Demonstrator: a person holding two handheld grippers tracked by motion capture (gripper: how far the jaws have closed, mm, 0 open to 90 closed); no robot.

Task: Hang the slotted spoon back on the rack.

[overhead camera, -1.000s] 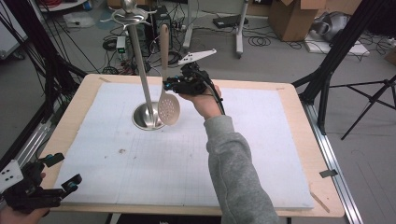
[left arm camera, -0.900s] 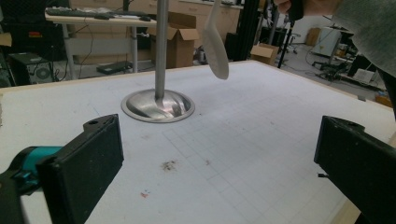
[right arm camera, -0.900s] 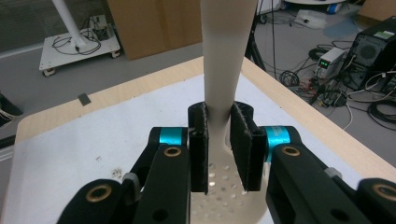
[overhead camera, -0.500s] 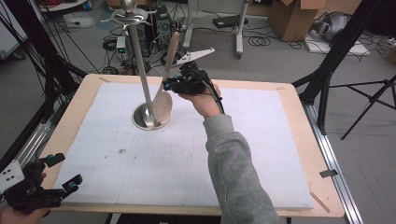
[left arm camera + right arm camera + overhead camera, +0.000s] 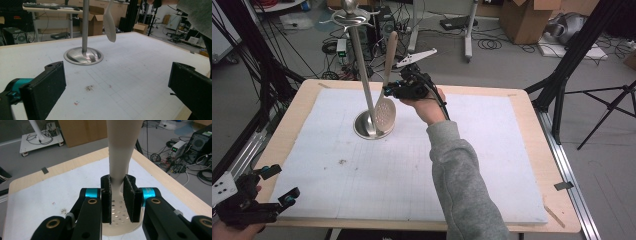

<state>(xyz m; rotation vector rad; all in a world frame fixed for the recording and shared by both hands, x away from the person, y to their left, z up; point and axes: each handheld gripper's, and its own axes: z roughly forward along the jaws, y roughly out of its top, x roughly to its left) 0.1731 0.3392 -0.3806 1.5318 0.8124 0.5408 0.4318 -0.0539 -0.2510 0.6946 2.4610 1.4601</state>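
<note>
While the table [image 5: 512,165] carries nothing but its white gridded mat [image 5: 362,180] and the steel stand [image 5: 371,124], we're mid-job, not near the end. The stand sits far left of centre on the mat: round base, tall pole, hook ring at the top [image 5: 352,17]. We're holding the slotted spoon [image 5: 385,112] in the right gripper [image 5: 399,90], jaws clamped on the neck just above the perforated bowl. The spoon is roughly upright, handle up, bowl hanging just right of the pole and over the base, off the mat. The handle tip is still below the hooks, so our read is that lifting is done, while hanging it is left: raise, align, hook, release. The left gripper [image 5: 277,185] idles at the near-left corner, jaws wide apart, holding nothing. There are small dark specks [image 5: 88,87] on the mat near it.
</note>
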